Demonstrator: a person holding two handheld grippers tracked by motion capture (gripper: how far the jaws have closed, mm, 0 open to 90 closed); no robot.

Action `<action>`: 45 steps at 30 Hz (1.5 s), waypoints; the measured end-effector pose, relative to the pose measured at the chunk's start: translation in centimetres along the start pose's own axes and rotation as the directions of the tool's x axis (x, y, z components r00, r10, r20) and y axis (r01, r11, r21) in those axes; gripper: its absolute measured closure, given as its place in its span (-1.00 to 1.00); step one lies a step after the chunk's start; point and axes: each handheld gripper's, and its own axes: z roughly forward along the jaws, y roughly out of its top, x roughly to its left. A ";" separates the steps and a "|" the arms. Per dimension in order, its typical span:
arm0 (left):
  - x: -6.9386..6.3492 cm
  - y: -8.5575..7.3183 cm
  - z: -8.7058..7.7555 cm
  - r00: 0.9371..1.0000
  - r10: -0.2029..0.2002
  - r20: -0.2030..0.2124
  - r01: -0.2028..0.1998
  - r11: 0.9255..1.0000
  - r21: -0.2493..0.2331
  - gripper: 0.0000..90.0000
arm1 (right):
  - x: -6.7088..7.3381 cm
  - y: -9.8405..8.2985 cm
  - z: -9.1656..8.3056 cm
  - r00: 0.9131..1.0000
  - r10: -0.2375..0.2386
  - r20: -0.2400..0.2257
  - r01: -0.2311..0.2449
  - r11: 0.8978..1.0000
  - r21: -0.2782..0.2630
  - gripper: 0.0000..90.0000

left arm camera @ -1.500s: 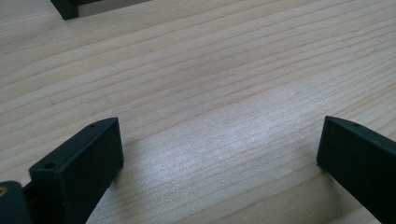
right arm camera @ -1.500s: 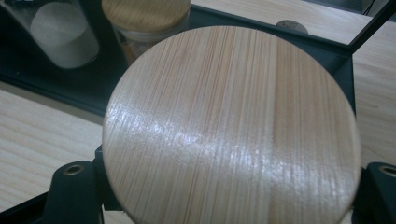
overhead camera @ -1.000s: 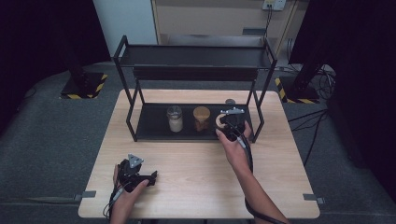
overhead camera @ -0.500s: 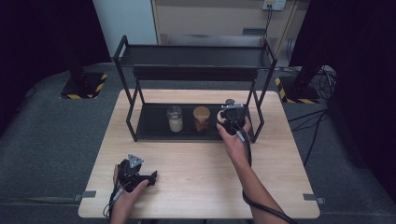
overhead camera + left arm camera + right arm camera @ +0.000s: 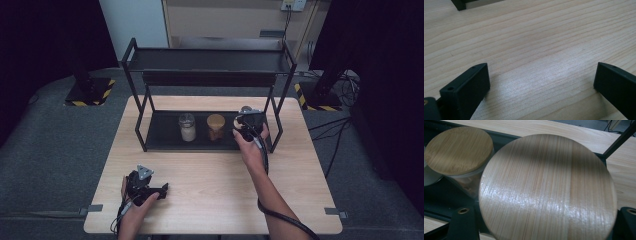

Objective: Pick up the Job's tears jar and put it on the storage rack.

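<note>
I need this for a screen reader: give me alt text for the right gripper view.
A jar with a round wooden lid sits between the right gripper jaws, above a black shelf tray. A second jar stands beside it.

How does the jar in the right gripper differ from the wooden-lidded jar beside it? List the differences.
The held jar sits between the shut jaws of the right gripper; the neighbouring jar stands free on the shelf. The held jar's lid is pale wood; the neighbouring jar's is darker brown. The held jar is by the right post of the rack; the neighbouring jar is mid-shelf. Both have round wooden lids.
</note>
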 end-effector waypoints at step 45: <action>0.0 0.0 0.0 1.000 0.000 -0.001 0.000 1.000 0.000 -1.00 | -1.2 2.2 3.2 1.000 0.013 0.021 -0.013 1.000 0.012 -0.43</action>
